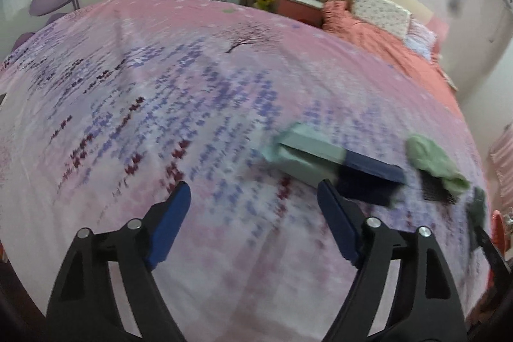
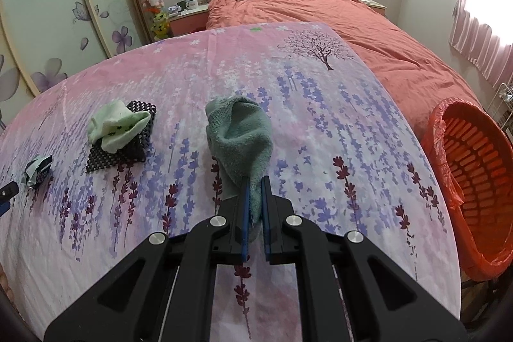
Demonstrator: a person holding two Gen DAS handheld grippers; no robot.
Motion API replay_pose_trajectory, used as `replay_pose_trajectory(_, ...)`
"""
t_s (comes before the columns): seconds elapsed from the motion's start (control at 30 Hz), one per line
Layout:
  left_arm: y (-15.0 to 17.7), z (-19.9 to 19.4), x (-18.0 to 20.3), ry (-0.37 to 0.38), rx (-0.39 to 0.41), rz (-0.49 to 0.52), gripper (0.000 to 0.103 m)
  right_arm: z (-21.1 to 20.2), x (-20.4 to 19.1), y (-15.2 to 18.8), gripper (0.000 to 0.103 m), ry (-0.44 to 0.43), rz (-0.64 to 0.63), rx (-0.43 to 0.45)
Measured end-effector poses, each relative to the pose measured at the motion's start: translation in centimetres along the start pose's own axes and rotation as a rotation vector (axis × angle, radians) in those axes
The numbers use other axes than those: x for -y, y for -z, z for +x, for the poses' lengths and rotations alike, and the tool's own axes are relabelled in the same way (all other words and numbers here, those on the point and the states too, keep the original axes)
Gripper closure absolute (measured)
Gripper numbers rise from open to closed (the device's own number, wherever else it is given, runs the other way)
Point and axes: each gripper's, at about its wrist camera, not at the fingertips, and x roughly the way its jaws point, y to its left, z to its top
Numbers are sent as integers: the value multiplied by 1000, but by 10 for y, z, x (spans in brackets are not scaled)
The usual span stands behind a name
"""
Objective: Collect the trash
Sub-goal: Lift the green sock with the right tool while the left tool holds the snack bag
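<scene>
— While your right tongs (image 2: 255, 181) sat at the lower middle of the right wrist view, what were they clamped on?

— They were closed on the grey-green towel (image 2: 239, 137). You had its near end pinched between the blue pads (image 2: 245, 207), and the rest of the cloth stood bunched up above them, over the flowered sheet (image 2: 320, 124) in the middle of the frame.

— And your left tongs (image 1: 253, 185)?

— Those stood apart, with nothing between them. In the left wrist view their two blue pads (image 1: 170, 226) framed bare sheet at the lower middle. That picture was blurred, so you could read little detail there.

— Where was the rest of the trash?

— In the right wrist view, a pale green sock (image 2: 118, 124) lay on top of a black mesh mat (image 2: 128, 149) at the middle left. A crumpled wrapper (image 2: 37, 170) lay apart from them, near the left edge. In the left wrist view you had a pale and dark blue box-like thing (image 1: 330, 162) just above the right pad, too smeared to name, with the sock and the mat to its right.

— And the bin?

— You had the orange basket (image 2: 474, 181), lined with an orange bag, at the right edge of the right wrist view, beside the bed and well apart from the towel.
</scene>
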Motion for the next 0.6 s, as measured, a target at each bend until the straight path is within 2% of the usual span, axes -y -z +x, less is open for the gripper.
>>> replay_pose_trajectory(0.07, -6, 11, 3, -30, -18, 24, 32, 0, 0, 0, 96, -1, 2, 0)
replay_pose_trajectory(0.13, -14, 22, 13, -57, -15, 49, 33, 1, -1, -1, 96, -5, 6, 0)
replay_pose_trajectory(0.2, -23, 31, 22, -48, -14, 70, 35, 1, 0, -1, 96, -9, 10, -1)
replay_pose_trajectory(0.4, -55, 54, 53, 13, -3, 101, 35, 2, 0, -4, 96, -15, 3, -2)
replay_pose_trajectory(0.6, -69, 36, 56, 97, 49, 41, 27, 2, 3, -5, 96, -26, -5, -2)
